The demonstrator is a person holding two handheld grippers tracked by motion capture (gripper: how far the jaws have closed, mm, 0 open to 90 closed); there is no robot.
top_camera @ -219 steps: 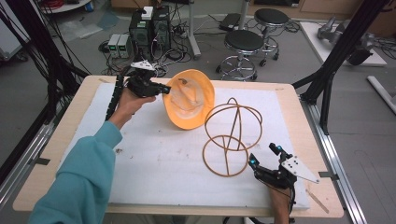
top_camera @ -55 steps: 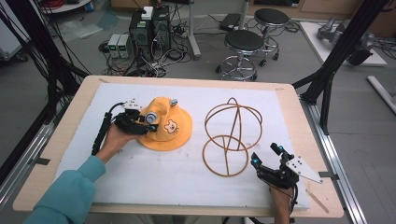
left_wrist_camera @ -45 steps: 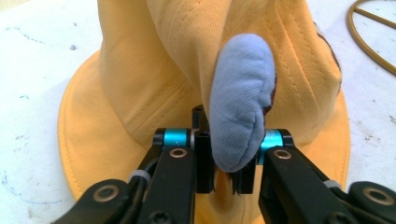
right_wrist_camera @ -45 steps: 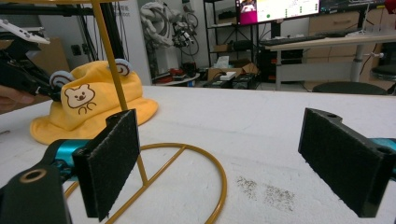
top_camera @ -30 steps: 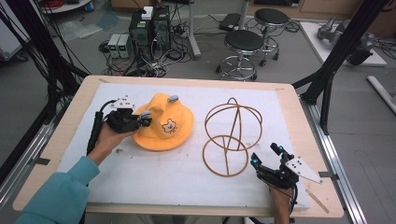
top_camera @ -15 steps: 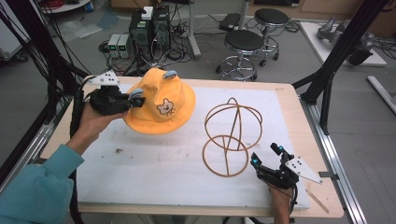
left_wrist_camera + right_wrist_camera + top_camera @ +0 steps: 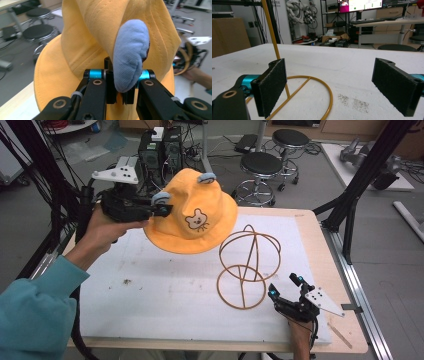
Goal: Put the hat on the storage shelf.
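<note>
The orange hat [image 7: 192, 215] is held in the air at the upper left of the high view, above the white tabletop [image 7: 165, 300], apparently so that it can be carried to the wire stand [image 7: 248, 266] right of centre. The left tongs [image 7: 159, 210] are clamped on the hat's blue ear [image 7: 130, 65]. At the lower right, the right tongs [image 7: 285, 287] are spread wide, with the stand's base ring lying near them, untouched.
</note>
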